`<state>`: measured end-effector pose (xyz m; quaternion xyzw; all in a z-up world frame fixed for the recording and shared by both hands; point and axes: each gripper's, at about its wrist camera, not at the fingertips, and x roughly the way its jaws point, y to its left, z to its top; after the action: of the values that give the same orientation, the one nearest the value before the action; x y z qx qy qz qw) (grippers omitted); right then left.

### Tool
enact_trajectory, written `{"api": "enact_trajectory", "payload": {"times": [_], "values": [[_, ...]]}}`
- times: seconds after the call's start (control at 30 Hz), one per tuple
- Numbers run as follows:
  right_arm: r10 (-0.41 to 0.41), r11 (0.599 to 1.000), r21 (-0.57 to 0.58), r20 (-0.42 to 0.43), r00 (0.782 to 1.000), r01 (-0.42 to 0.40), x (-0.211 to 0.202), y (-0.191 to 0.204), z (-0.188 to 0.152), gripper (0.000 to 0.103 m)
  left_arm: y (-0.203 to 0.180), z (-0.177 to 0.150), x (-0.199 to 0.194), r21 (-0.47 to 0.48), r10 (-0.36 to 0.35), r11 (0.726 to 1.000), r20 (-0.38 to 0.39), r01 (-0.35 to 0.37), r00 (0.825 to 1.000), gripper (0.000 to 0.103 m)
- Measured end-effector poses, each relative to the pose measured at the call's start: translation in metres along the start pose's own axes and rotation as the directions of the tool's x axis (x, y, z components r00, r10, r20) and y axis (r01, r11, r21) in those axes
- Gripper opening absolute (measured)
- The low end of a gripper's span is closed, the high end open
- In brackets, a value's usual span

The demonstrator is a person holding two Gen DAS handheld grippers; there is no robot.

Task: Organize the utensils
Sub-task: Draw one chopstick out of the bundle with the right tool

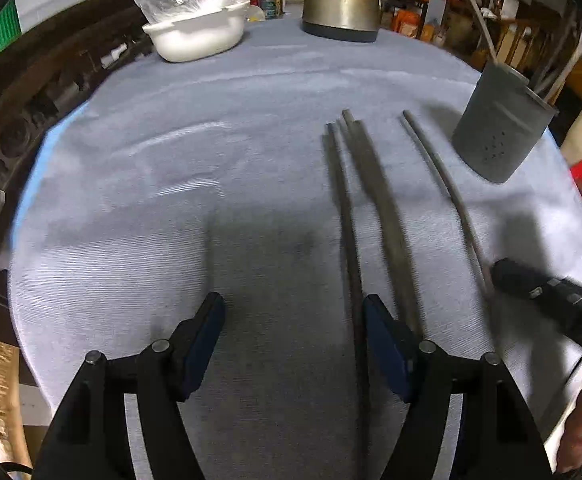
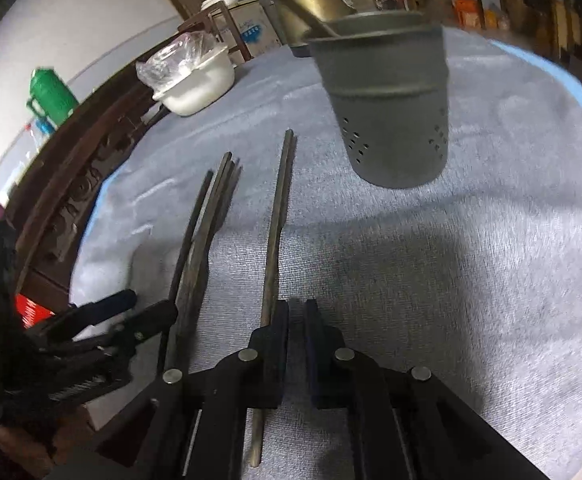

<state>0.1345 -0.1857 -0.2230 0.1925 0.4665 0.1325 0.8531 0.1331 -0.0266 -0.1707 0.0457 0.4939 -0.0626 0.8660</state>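
Several dark chopsticks (image 1: 383, 208) lie lengthwise on the blue-grey cloth (image 1: 211, 160), and one more chopstick (image 1: 443, 184) lies apart to their right. A grey perforated holder (image 1: 499, 128) stands at the far right with long sticks in it. My left gripper (image 1: 291, 304) is open low over the cloth; the leftmost chopstick runs between its fingers, close to the right pad. In the right wrist view my right gripper (image 2: 297, 312) is shut and empty, and the lone chopstick (image 2: 279, 220) passes under its left finger. The holder (image 2: 387, 112) stands ahead of it, and the left gripper (image 2: 143, 308) is at its left.
A white bowl (image 1: 199, 36) with a plastic bag in it and a metal kettle (image 1: 343, 0) stand at the far edge. Dark carved wooden furniture (image 1: 11, 120) borders the table's left side. A green flask (image 2: 51, 92) stands beyond it. The table drops off right of the holder.
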Motion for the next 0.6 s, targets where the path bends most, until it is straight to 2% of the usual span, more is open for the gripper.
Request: {"api": "enact_trajectory", "payload": {"times": [0.13, 0.27, 0.33, 0.47, 0.57, 0.6], "values": [[0.028, 0.999, 0.044, -0.007, 1.0, -0.028, -0.004, -0.005, 0.001, 0.012, 0.013, -0.004, -0.007, -0.064, -0.054, 0.997, -0.014, 0.053, 0.998, 0.073], [0.03, 0.999, 0.02, 0.035, 0.999, -0.03, -0.011, 0.002, 0.008, 0.014, 0.024, -0.002, -0.008, -0.111, -0.063, 0.992, -0.022, 0.06, 0.998, 0.072], [0.011, 1.0, -0.001, 0.04, 0.999, -0.011, -0.01, 0.007, 0.015, 0.021, 0.029, 0.002, -0.007, -0.125, -0.058, 0.991, -0.022, 0.054, 0.998, 0.072], [-0.023, 1.0, -0.005, 0.043, 0.999, 0.023, -0.001, 0.011, 0.023, 0.06, 0.034, 0.004, -0.002, -0.132, -0.061, 0.99, -0.028, 0.057, 0.998, 0.072], [-0.036, 0.999, -0.031, 0.038, 0.999, 0.037, 0.004, 0.016, 0.022, 0.06, 0.035, 0.002, -0.004, -0.125, -0.059, 0.991, -0.025, 0.056, 0.998, 0.069], [-0.053, 0.997, -0.054, 0.028, 0.998, 0.054, 0.007, 0.019, 0.02, 0.056, 0.035, 0.001, -0.004, -0.124, -0.06, 0.991, -0.025, 0.057, 0.998, 0.064]]}}
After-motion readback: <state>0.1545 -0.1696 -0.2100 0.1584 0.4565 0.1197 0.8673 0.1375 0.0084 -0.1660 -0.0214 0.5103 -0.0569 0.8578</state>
